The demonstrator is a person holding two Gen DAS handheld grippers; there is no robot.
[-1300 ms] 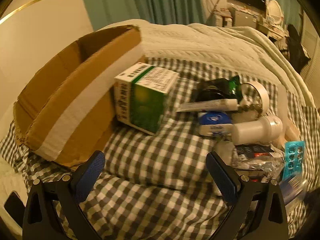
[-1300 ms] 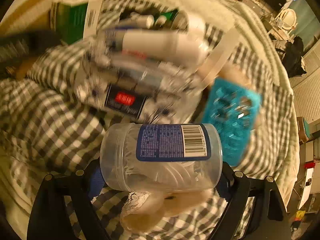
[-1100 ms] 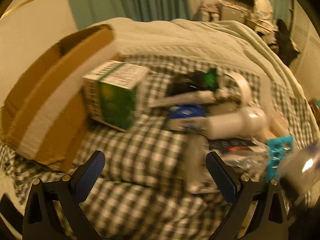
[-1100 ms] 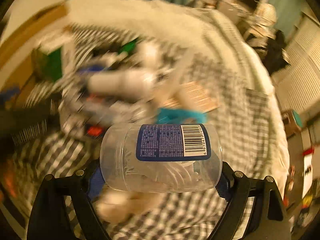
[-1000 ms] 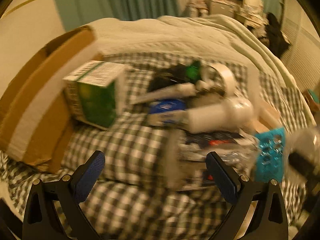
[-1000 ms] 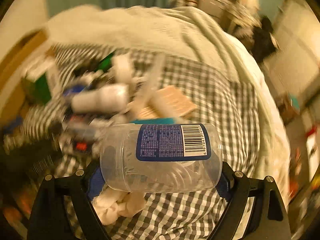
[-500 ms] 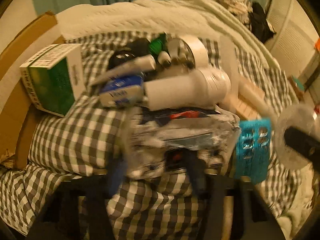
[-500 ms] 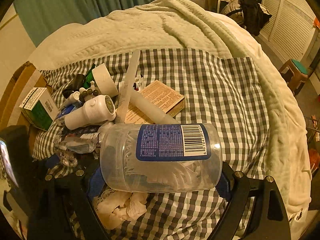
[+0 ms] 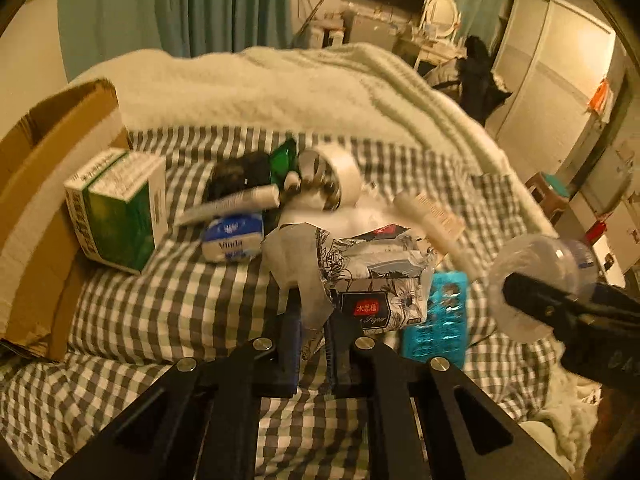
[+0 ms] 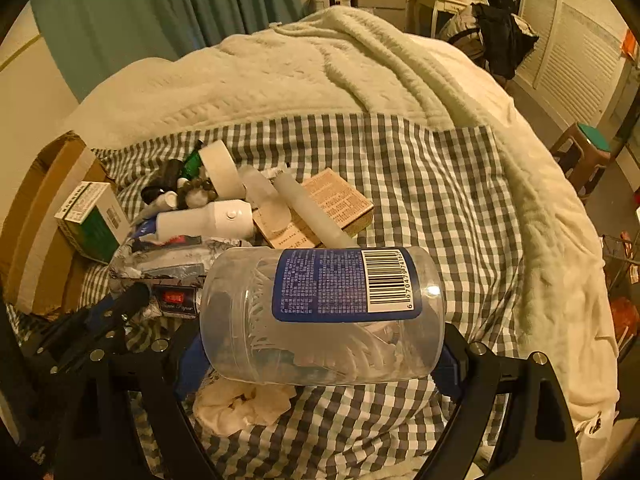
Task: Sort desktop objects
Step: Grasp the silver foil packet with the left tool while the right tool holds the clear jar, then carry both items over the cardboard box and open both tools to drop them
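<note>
My left gripper (image 9: pixel 312 320) is shut on the plastic wrapper end of a black-and-white floral tissue pack (image 9: pixel 372 268), lifted a little above the checked cloth. My right gripper (image 10: pixel 320 356) is shut on a clear plastic jar with a blue label (image 10: pixel 320 312), held sideways above the bed; the jar also shows at the right of the left wrist view (image 9: pixel 540 280). A pile of small items lies on the cloth: a green box (image 9: pixel 116 212), a blue tissue packet (image 9: pixel 232 240), a white tube (image 9: pixel 232 204), a tape roll (image 9: pixel 344 176) and a teal blister pack (image 9: pixel 436 320).
An open cardboard box (image 9: pixel 40 200) stands at the left. A white bottle (image 10: pixel 208 220), a brown carton (image 10: pixel 320 208) and a crumpled white tissue (image 10: pixel 240 404) lie on the checked cloth. A cream blanket (image 10: pixel 320 64) covers the far bed. A stool (image 10: pixel 588 148) stands at right.
My left gripper has shut on the tissue pack's wrapper and lifted it. My right gripper has risen and drawn back from the pile with the jar.
</note>
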